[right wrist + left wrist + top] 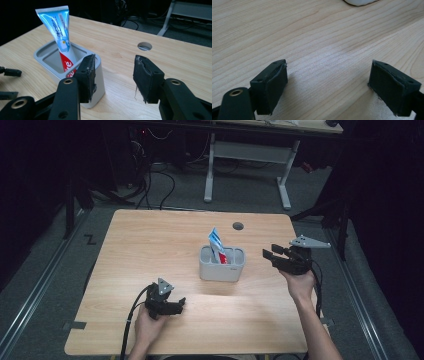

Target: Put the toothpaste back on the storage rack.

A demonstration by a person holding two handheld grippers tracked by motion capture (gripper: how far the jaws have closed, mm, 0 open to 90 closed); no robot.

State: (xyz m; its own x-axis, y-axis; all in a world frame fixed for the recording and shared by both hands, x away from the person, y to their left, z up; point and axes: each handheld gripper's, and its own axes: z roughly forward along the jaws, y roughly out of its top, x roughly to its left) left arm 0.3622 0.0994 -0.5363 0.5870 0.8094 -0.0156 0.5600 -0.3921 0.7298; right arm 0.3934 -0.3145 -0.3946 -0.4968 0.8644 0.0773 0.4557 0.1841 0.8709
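Note:
A grey two-compartment holder (pixel 222 267) stands mid-table with a blue, white and red toothpaste tube (pixel 216 242) leaning upright in it. My right gripper (pixel 267 255) hovers just right of the holder, pointing at it, open with nothing between its pads. In the right gripper view the holder (pixel 47 53) and the tube (pixel 58 32) sit just beyond my right gripper (pixel 115 75). My left gripper (pixel 181 304) rests low on the table in front of the holder, open and empty. In the left gripper view my left gripper (pixel 328 85) spans bare wood, with the holder's base (pixel 362 2) at the top edge.
The wooden table (pixel 150 245) has a round cable hole (pixel 238 226) behind the holder, also seen as the hole (pixel 144 46). A white desk frame (pixel 247 165) and cables stand on the floor beyond. The left gripper's jaw tips (pixel 11 72) show at the left of the right gripper view.

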